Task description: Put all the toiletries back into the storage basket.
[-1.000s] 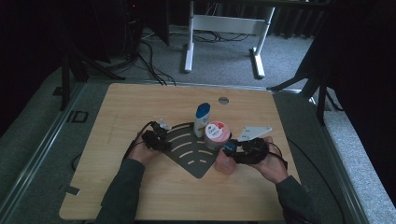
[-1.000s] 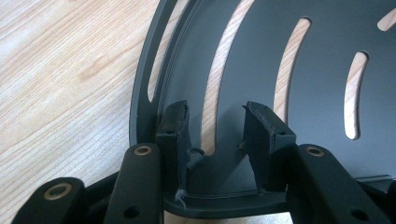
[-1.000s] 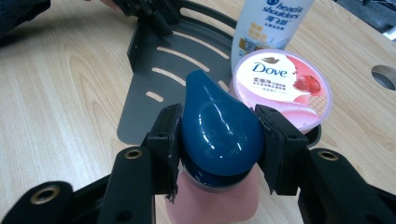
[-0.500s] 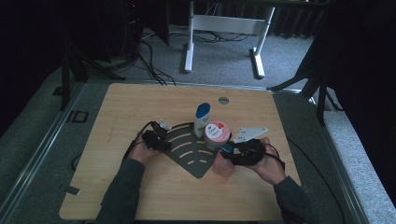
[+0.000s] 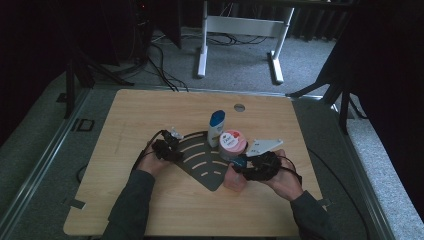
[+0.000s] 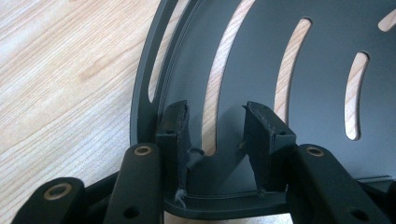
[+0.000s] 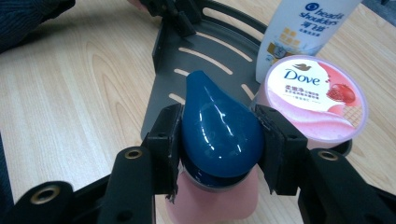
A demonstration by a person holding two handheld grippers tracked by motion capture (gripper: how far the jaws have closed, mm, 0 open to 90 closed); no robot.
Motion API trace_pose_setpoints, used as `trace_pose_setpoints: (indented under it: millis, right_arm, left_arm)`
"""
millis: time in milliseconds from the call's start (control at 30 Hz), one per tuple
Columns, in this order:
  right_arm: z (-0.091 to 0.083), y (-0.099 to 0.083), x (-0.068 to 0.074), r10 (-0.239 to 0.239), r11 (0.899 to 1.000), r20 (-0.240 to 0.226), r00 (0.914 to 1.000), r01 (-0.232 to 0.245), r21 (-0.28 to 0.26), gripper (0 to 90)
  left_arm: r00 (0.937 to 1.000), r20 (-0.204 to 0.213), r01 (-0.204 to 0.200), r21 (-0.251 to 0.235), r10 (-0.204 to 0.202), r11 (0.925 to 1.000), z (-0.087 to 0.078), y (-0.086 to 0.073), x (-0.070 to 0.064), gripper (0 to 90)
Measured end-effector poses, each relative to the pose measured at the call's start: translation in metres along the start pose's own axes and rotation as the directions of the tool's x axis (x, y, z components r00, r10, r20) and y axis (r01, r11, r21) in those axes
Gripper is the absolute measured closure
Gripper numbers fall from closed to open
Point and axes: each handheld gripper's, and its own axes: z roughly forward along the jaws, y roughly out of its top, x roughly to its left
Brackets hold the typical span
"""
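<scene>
Evidently the work in hand is loading toiletries onto the dark slotted tray (image 5: pixel 200 160), and each tool has its own part in it. The right gripper (image 7: pixel 219 135) has its jaws pinching the blue teardrop cap of a pink bottle (image 7: pixel 215 205), one jaw on either flank of the cap, so the bottle stays upright with its body below them, at the tray's near edge. Just beyond those jaws stands a round pink tub (image 7: pixel 315 100) whose lid reads "Dove" above a pomegranate picture and small print too fine to read; behind it rises a white bottle (image 7: pixel 299 32) marked "head & shoulders". Both already stand on the tray, which suggests the pink bottle is meant to join them. The left gripper (image 6: pixel 217 126) has its jaws spread, one on either side of a slotted part of the tray near its curved rim, apparently to steady the tray against sliding on the wooden surface (image 6: pixel 60 70); whether they touch it I cannot tell.
</scene>
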Motion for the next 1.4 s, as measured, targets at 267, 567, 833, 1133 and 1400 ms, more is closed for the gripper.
trace_pose_setpoints:
  millis: [267, 567, 833, 1133, 1400]
  right_arm:
    - [0.008, 0.007, 0.004, -0.011, 1.0, -0.011, 0.9999, 0.011, -0.001, 54.0]
    - [0.015, 0.015, 0.008, -0.018, 1.0, -0.02, 0.9996, 0.017, -0.015, 54.0]
    - [0.024, 0.024, 0.011, -0.026, 0.999, -0.025, 0.9993, 0.026, -0.019, 53.9]
    - [0.032, 0.029, 0.012, -0.012, 1.0, -0.025, 0.9996, 0.011, -0.026, 54.0]
    - [0.039, 0.035, 0.012, -0.005, 1.0, -0.024, 0.9997, 0.004, -0.029, 53.9]
  left_arm:
    - [1.0, 0.002, 0.002, -0.002, -0.002, 1.0, 0.0, 0.0, 0.0, 60.4]
    - [1.0, 0.003, 0.005, -0.004, -0.005, 1.0, 0.0, 0.0, 0.0, 60.4]
    - [1.0, 0.004, 0.006, -0.005, -0.006, 1.0, 0.0, 0.0, 0.0, 60.4]
    - [1.0, 0.005, 0.007, -0.005, -0.007, 1.0, 0.0, 0.0, 0.001, 60.5]
    - [1.0, 0.006, 0.007, -0.007, -0.007, 1.0, 0.0, 0.0, 0.001, 60.4]
